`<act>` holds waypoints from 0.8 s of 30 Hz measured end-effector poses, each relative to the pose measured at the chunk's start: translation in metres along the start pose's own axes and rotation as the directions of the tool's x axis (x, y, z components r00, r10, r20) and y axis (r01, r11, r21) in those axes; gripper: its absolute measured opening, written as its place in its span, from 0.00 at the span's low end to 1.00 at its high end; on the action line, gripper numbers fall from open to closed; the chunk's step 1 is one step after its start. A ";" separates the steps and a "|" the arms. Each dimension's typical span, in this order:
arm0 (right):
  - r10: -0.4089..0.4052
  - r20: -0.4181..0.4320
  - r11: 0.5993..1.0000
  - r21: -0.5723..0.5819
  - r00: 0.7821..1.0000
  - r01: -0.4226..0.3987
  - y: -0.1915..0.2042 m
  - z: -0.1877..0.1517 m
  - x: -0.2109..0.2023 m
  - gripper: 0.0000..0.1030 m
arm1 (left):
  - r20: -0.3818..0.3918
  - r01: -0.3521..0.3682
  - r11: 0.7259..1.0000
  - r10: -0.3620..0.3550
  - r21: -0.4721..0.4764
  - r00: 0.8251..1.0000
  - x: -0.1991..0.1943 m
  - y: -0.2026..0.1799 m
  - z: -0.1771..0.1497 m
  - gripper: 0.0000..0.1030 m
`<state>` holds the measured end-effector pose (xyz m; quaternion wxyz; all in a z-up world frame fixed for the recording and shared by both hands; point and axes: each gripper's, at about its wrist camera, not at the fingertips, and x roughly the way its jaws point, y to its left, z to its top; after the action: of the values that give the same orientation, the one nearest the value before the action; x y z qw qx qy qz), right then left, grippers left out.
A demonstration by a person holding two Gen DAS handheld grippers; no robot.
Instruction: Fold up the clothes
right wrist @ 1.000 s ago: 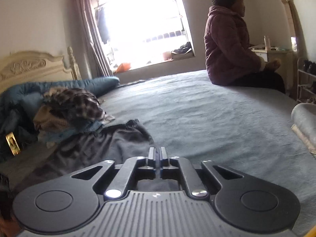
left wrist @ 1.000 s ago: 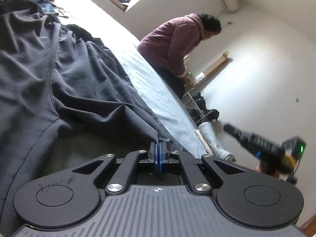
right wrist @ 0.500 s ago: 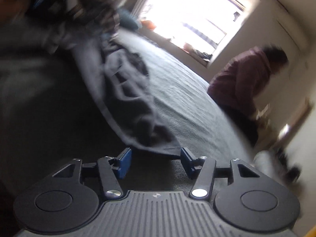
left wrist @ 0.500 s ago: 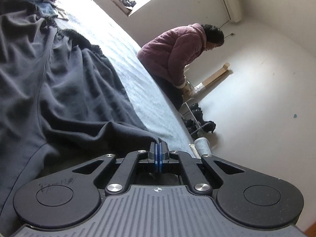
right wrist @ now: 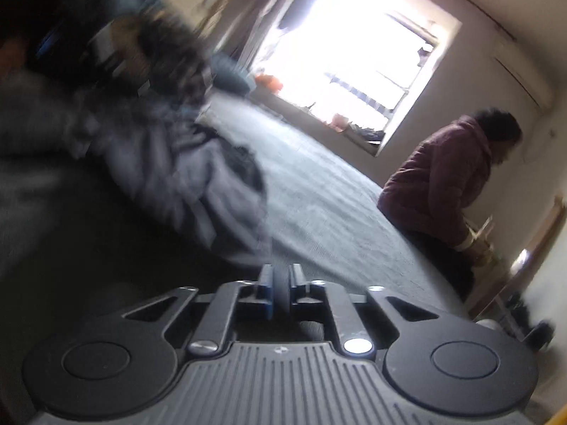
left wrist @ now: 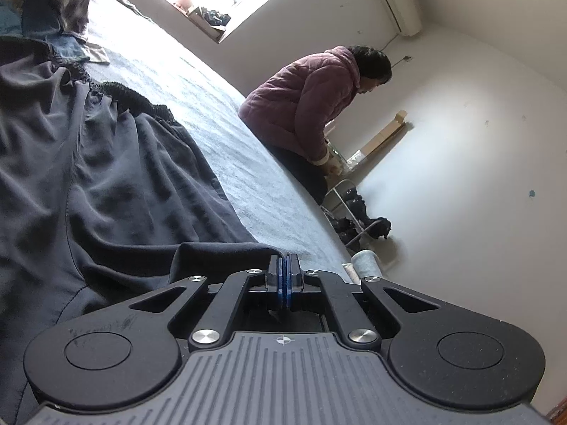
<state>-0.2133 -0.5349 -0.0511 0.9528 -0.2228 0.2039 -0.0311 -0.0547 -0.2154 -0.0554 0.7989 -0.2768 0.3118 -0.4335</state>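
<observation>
- The dark trousers [left wrist: 106, 177] lie spread over the grey bed [left wrist: 226, 124], with the gathered elastic waistband [left wrist: 134, 101] towards the window end and the rest running back towards me.
- My left tongs [left wrist: 285, 276] are pressed together, blue pads face to face, with a folded dark edge of the trousers bunched just beside and behind the tips. A scrap of dark cloth shows below the pads, so I judge I have a thin pinch of that edge, though the cloth is too fine to be sure.
- My right tongs [right wrist: 280, 285] are closed on a pale grey fold of cloth that stands between the pads. The view is blurred, but the fold runs straight up into the trousers [right wrist: 184, 184] draped ahead.
- The cloth looks thin, smooth and light. I expect it to be soft and floppy, to slide on itself, and to sag between my two holds rather than keep a line.
- The best places to hold are, I think, seams, hems or the waistband, where the layers are thicker and less likely to slip out of a small pinch.
- A heap of other clothes [left wrist: 67, 3], checked and denim, sits at the head of the bed beyond the waistband.
- A person in a maroon padded jacket [left wrist: 308, 106] sits on the far edge of the bed, well apart from my work.
</observation>
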 end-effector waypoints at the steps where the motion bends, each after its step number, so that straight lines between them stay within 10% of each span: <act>1: 0.004 0.012 0.999 0.049 1.000 -0.004 -0.008 0.003 0.002 0.01 | 0.002 0.000 1.000 0.000 0.006 1.000 -0.001 -0.001 0.000 0.00; 10: 0.030 0.053 0.977 0.209 0.998 -0.040 -0.039 0.000 -0.001 0.06 | -0.008 0.006 1.000 -0.006 0.003 1.000 0.004 0.002 0.001 0.00; 12: 0.058 0.046 0.989 0.136 0.997 -0.064 -0.022 -0.008 -0.013 0.36 | -0.008 0.011 1.000 -0.011 -0.010 1.000 0.006 0.004 0.004 0.00; 18: 0.121 -0.016 0.992 -0.029 0.992 -0.122 0.023 -0.027 -0.028 0.46 | 0.000 0.012 1.000 -0.012 -0.020 1.000 0.011 0.003 0.012 0.00; 22: 0.080 -0.077 0.990 -0.111 0.994 -0.088 0.039 -0.033 -0.005 0.38 | 0.003 0.009 1.000 -0.009 -0.004 1.000 0.010 -0.003 0.012 0.00; 24: 0.051 -0.096 0.989 -0.133 0.994 -0.064 0.042 -0.034 0.005 0.03 | 0.007 0.005 1.000 -0.005 0.008 1.000 0.009 -0.005 0.012 0.00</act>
<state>-0.2240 -0.5117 -0.0986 0.9254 -0.2797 0.2558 0.0003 -0.0446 -0.2236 -0.0464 0.7999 -0.2759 0.3068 -0.4358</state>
